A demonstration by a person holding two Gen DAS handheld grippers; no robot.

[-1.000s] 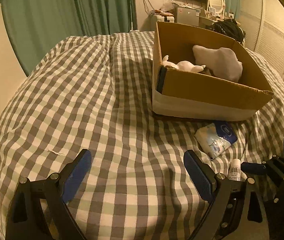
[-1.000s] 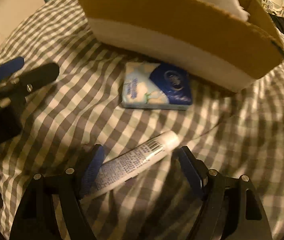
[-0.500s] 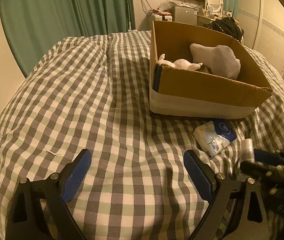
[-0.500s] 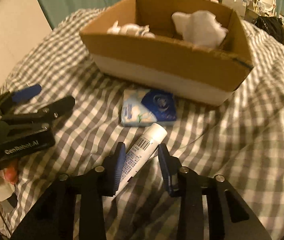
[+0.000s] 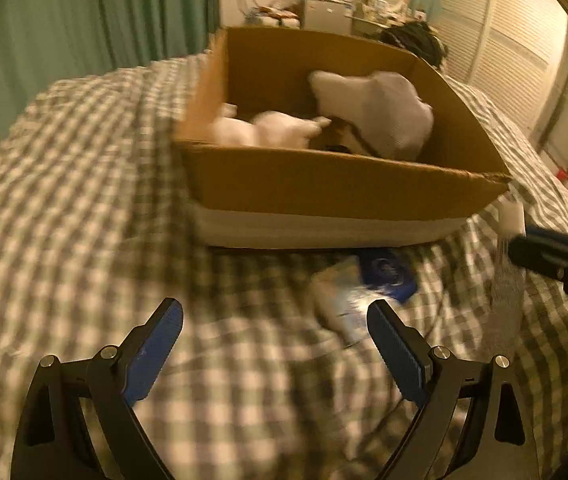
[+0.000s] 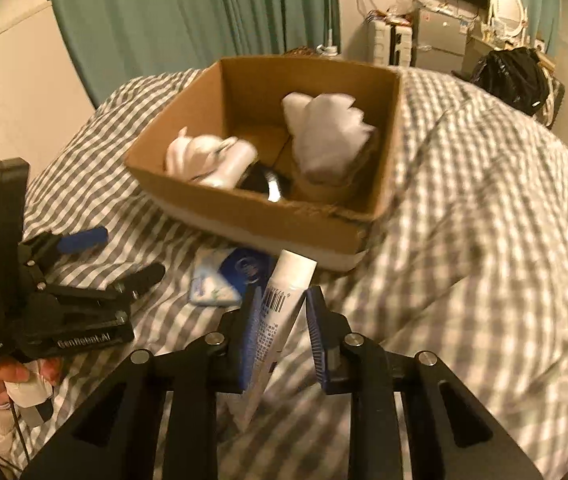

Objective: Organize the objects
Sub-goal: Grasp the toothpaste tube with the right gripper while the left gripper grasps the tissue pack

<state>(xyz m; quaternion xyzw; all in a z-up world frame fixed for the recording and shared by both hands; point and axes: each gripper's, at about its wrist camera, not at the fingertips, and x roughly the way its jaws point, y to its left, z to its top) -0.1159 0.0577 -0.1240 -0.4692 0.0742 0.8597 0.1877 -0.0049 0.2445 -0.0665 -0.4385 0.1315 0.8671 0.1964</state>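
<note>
My right gripper is shut on a white tube with a barcode and holds it lifted above the checked bedspread, in front of the cardboard box. The tube's cap also shows in the left wrist view beside the right gripper. A blue and white tissue pack lies on the bed before the box, also in the left wrist view. My left gripper is open and empty, just left of the pack; it also shows in the right wrist view. The box holds white soft items.
The checked bedspread covers the whole bed. Green curtains hang behind. A cluttered desk with a mirror and a black bag stand at the far right. A dark object lies in the box.
My right gripper closed on the white tube and lifted it off the bed towards the box. My left gripper moved forward and right, closer to the tissue pack and box.
</note>
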